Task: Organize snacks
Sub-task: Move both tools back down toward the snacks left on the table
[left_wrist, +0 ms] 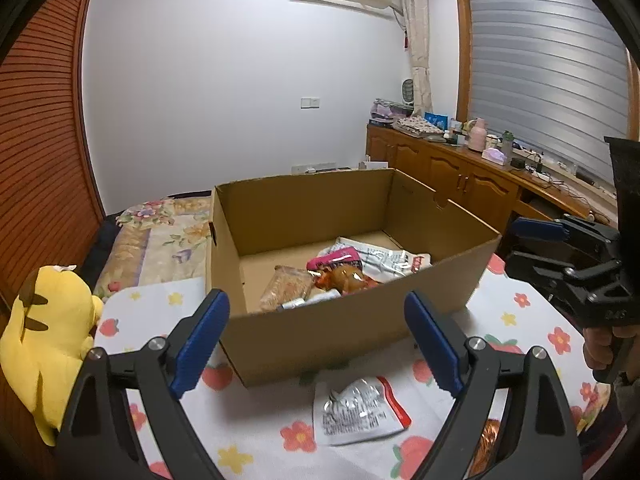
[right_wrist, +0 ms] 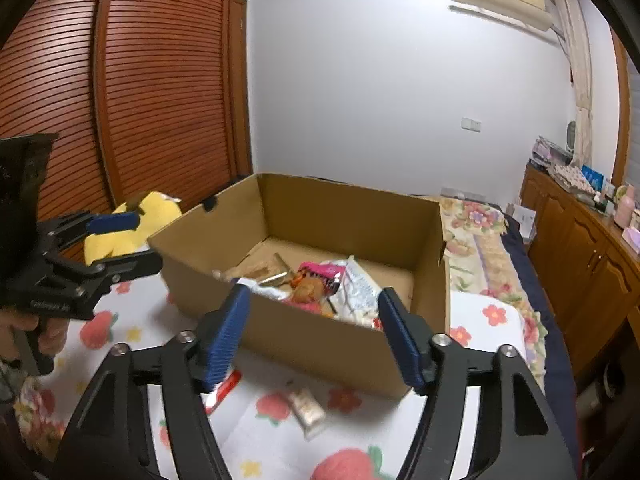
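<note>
Both your grippers hang empty, left gripper and right gripper spread wide in front of the cardboard box, which already holds several snacks; go for the silver packet lying just before it, come in low and pinch its crinkled edge squarely

bed: white cover with red flowers and yellow stars | on it: big open cardboard box, silver snack packet just in front of box, small pale packet, yellow plush toy at edge
</note>
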`<state>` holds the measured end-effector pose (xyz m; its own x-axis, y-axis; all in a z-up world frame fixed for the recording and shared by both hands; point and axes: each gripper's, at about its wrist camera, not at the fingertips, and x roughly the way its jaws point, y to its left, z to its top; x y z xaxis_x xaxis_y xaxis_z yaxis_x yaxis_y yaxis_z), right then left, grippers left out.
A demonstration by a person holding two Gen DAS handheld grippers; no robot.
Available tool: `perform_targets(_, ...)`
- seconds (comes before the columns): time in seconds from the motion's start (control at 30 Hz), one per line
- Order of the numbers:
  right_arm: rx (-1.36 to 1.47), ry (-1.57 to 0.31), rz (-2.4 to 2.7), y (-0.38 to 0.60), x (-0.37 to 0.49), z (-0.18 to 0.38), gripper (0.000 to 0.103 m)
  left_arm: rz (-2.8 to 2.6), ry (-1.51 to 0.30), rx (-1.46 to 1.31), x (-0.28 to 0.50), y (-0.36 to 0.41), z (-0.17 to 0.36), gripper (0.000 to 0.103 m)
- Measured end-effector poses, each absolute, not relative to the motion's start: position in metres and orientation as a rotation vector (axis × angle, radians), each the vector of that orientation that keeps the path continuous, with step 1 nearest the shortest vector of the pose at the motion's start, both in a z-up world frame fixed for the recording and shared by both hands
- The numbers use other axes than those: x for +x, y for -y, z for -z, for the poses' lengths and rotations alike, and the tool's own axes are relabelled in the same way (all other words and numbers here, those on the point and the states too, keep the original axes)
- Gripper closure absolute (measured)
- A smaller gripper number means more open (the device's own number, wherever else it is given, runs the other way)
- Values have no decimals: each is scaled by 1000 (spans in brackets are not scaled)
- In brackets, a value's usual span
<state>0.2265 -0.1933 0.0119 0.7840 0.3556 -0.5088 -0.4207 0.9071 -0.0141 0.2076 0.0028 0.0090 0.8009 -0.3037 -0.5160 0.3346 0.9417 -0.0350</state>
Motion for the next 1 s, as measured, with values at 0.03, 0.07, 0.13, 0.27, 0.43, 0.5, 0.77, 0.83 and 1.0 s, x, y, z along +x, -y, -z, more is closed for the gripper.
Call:
perform_targets(0.03,-129,-520,-424,194,221,-10,27,346,-544,61,204,-3,-7,13)
perform_targets(0.07,-128,-519,-426,195,218,-9,25,348,-544,64,201,-3,-5,13)
perform_targets(0.13,-128,-522,-434,197,211,-4,25,343,-547,71,196,-2,1,13)
perform_targets(0.27,-136,-543,-433,198,203,9,25,355,-571,49,189,-3,14,13)
perform_targets(0.43,-148,-593,-443,201,201,30,25,366,-639,42,187,-3,35,13)
perform_targets(0.5,-150,-616,-445,202,203,38,25,364,-654,43,185,-3,42,13)
perform_targets(0.77,-179,-690,-443,198,212,64,25,367,-708,56,180,-4,57,13)
perform_targets(0.83,-191,-716,-441,195,217,71,26,370,-723,58,180,-3,62,13)
perform_targets(1.0,-231,-793,-450,188,231,90,40,363,-761,52,183,-5,72,13)
